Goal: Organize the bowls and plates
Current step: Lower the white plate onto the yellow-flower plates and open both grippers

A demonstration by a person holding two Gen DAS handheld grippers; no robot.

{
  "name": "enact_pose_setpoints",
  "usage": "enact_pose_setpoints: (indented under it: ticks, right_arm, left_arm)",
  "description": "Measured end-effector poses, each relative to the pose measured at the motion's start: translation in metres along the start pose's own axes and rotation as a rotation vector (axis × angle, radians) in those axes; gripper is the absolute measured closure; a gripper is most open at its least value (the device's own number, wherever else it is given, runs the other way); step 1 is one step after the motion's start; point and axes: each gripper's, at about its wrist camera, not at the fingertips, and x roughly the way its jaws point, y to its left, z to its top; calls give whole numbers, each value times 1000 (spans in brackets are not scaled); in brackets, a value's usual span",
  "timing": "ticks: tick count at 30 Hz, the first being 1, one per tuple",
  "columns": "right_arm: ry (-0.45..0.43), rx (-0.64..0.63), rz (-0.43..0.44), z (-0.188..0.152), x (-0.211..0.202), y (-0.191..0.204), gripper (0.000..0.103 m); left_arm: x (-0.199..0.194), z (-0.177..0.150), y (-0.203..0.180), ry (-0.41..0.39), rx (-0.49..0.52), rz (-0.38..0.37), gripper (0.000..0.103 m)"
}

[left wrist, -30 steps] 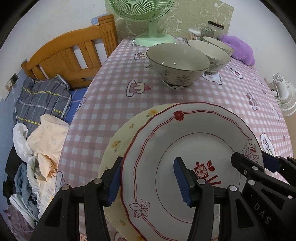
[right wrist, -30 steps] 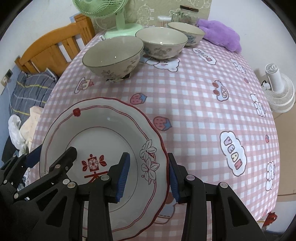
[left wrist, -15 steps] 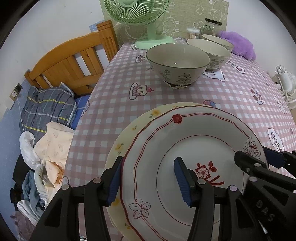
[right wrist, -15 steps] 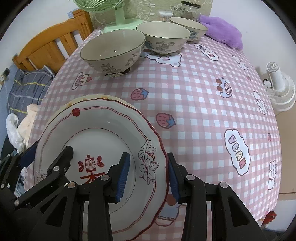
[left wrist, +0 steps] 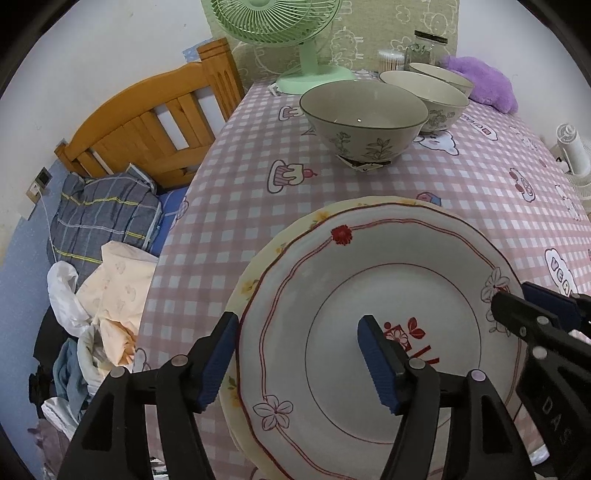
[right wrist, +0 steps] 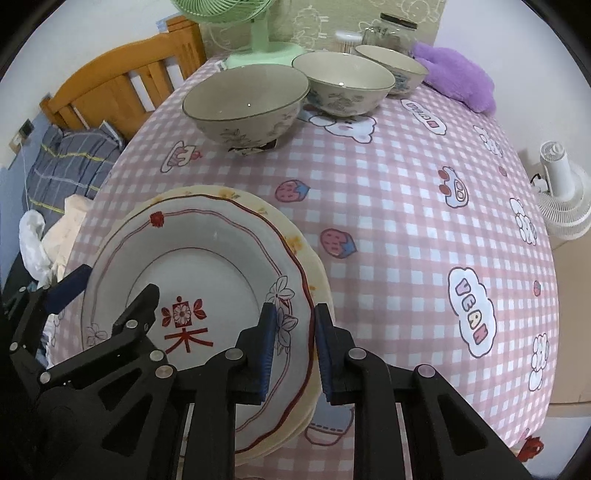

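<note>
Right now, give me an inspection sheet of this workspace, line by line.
Surface: table under a pink checked cloth with cartoon prints.
Job's things: red-trimmed white plate lies on a yellow plate; three bowls in a row at the far end.
Clutter: green fan, glass jar, purple plush.
Grippers: left gripper open, its fingers straddling the white plate's left rim; right gripper has its jaws close on either side of both plates' right rims, contact unclear.
Cables: nothing seen on the table.
Surroundings: wooden bed frame, heaped bedding and clothes, white floor fan.
</note>
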Motion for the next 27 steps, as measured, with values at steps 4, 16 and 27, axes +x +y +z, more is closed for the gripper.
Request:
enact_pose_setpoints:
  ticks: [4,16,27]
  right_arm:
    - [-3,8,6,1,0,-1,79]
    - [-33,34,-1,12,-23,-6,45]
    - [-128,53,58,62,-44,-13,35]
  left_arm:
    - [0,1,4,6,-12,-40,29]
    - [-20,14,17,-5,-61,-117,15]
    - [-26,72,22,-95,-120,-114,13]
